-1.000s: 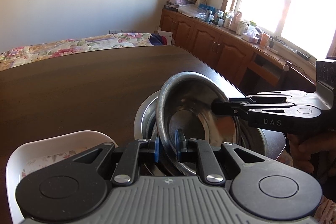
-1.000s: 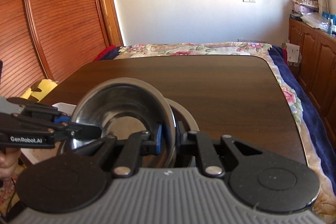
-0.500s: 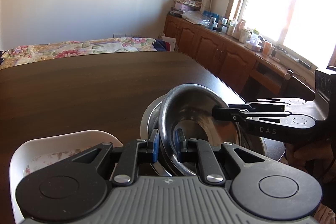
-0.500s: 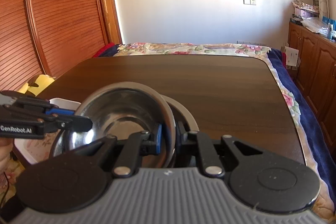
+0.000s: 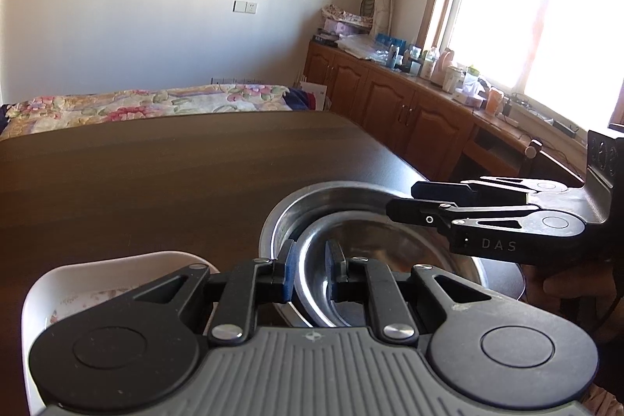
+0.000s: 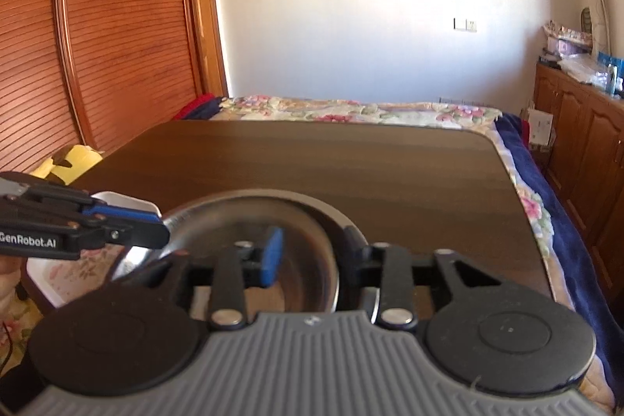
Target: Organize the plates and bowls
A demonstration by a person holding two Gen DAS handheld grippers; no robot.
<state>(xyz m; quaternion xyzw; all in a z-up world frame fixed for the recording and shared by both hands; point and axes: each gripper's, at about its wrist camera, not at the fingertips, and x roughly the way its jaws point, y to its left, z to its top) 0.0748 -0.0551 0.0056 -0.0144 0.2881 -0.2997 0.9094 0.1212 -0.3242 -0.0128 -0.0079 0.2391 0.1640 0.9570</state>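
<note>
A small steel bowl (image 5: 390,260) lies nested in a larger steel bowl (image 5: 312,205) on the dark wooden table (image 5: 156,182). My left gripper (image 5: 311,269) is shut on the small bowl's near rim, one blue pad on each side of it. From the right, my right gripper (image 5: 401,199) reaches over the far rim. In the right wrist view its jaws are opening: the right gripper (image 6: 314,252) straddles the small bowl's (image 6: 234,225) rim, and the pads stand clear of it. The left gripper (image 6: 156,225) comes in from the left there.
A white dish (image 5: 97,271) with a floral inside sits left of the bowls, near the table's front edge; it shows as the white dish (image 6: 128,201) behind the left gripper. A bed with a floral cover lies beyond the table, wooden cabinets along the right.
The small bowl, held tilted by both grippers, has come down level into the larger bowl. The right gripper's jaws have spread off the rim. The left grip is unchanged.
</note>
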